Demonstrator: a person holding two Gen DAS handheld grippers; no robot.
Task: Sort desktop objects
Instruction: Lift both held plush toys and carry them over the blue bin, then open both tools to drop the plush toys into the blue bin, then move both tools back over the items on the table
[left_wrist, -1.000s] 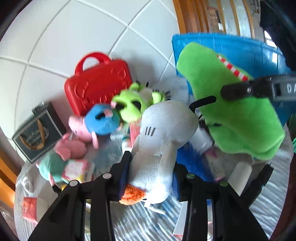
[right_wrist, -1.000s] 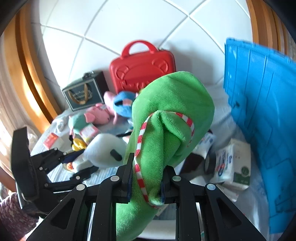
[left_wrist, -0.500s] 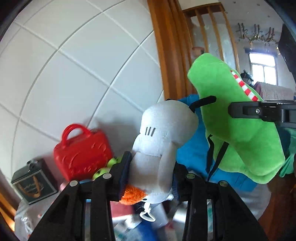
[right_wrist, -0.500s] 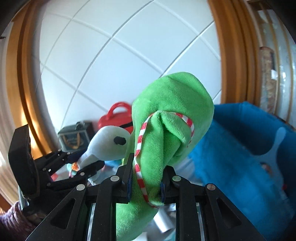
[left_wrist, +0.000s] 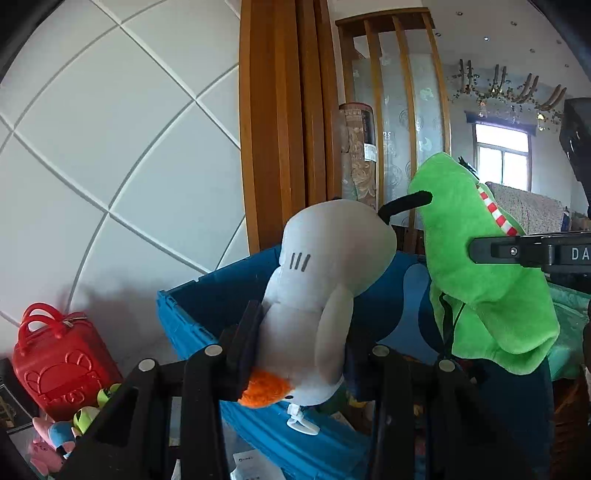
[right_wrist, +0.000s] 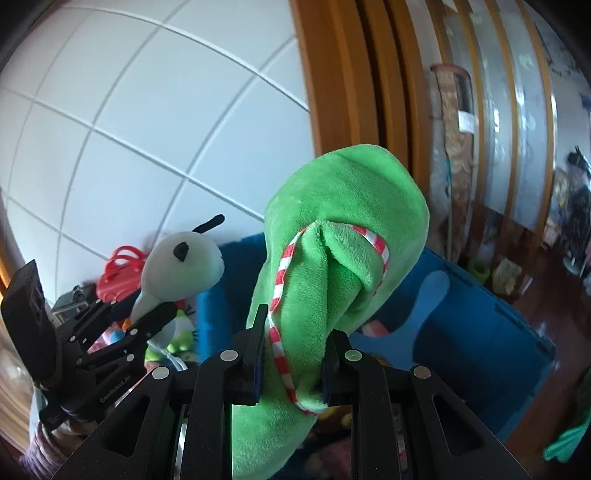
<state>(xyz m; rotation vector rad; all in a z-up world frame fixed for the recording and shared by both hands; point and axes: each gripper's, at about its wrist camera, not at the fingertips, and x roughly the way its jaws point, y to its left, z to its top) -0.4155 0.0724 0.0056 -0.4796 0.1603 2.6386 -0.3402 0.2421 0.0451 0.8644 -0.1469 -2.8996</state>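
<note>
Jaws of the left gripper (left_wrist: 301, 349) are clamping the body of a white plush (left_wrist: 325, 280), its orange patch showing at the lower edge between the pads. Jaws of the right gripper (right_wrist: 293, 363) are clamping a green plush (right_wrist: 332, 280) trimmed with a red-and-white striped band. Both toys are hanging in the air, side by side, above and in front of an open blue bin (left_wrist: 207, 295); neither is touching it. In the right wrist view, the left gripper (right_wrist: 147, 317) is appearing at the left with the white plush (right_wrist: 181, 266) rising from it, its black eye and black antenna facing the camera. In the left wrist view, 1 finger of the right gripper is crossing the green plush (left_wrist: 480, 266) at the right edge. A red case (left_wrist: 59, 365) is standing left of the bin against the white panelled wall (left_wrist: 129, 147), with small plush toys (left_wrist: 59, 435) lying in front of it. A wooden frame (left_wrist: 280, 129) is standing behind the bin.
</note>
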